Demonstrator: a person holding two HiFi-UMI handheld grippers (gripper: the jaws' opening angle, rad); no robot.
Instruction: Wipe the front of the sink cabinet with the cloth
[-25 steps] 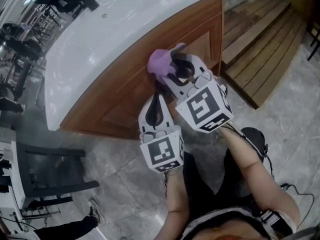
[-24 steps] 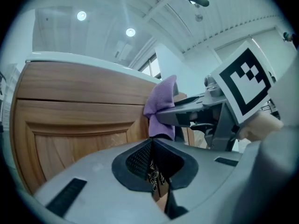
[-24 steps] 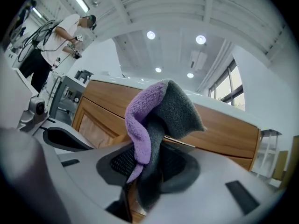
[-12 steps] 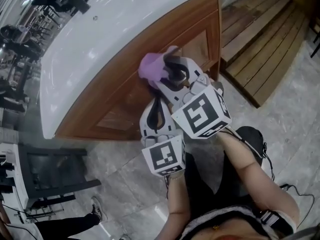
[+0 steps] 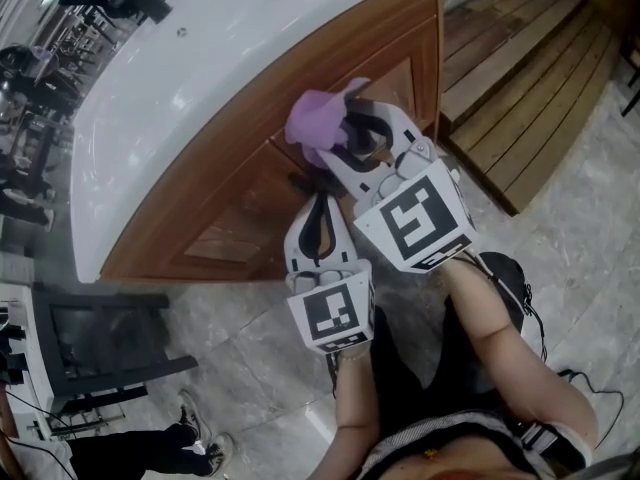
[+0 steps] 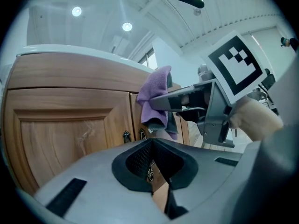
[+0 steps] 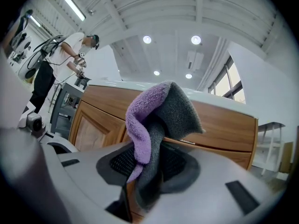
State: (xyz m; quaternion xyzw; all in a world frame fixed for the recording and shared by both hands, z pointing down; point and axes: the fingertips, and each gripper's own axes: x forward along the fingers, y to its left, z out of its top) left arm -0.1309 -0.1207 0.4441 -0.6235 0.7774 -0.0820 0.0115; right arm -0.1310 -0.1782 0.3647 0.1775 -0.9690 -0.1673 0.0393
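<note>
Your right gripper (image 5: 348, 136) has its jaws clenched on the cloth (image 7: 152, 113). The cloth is a purple-and-grey wad that bulges past the tips. In the head view it lies against the upper part of the sink cabinet (image 5: 225, 193) front, just under the white counter (image 5: 190, 63) edge, a little right of centre in the frame. These views don't show whether the cloth actually presses on the wood, so lean in until you feel it bear. Let only fabric meet the panel, never the hard tips. Work in long overlapping passes along the grain: top rail first, then down over the recessed door panels, slowing at the mouldings where dust would lodge. Mind the two small door knobs (image 6: 126, 136) at the seam between the doors, low in the centre of the left gripper view. Go round them rather than dragging across, or the cloth may snag and pull out of the grip. Your left gripper (image 5: 320, 203) hangs lower, close beside the right one, its jaws pressed together with nothing between them. Hold it off the wood and clear of the wiping path. The long stretch of front running toward the lower left of the head view is likely not yet wiped.
</note>
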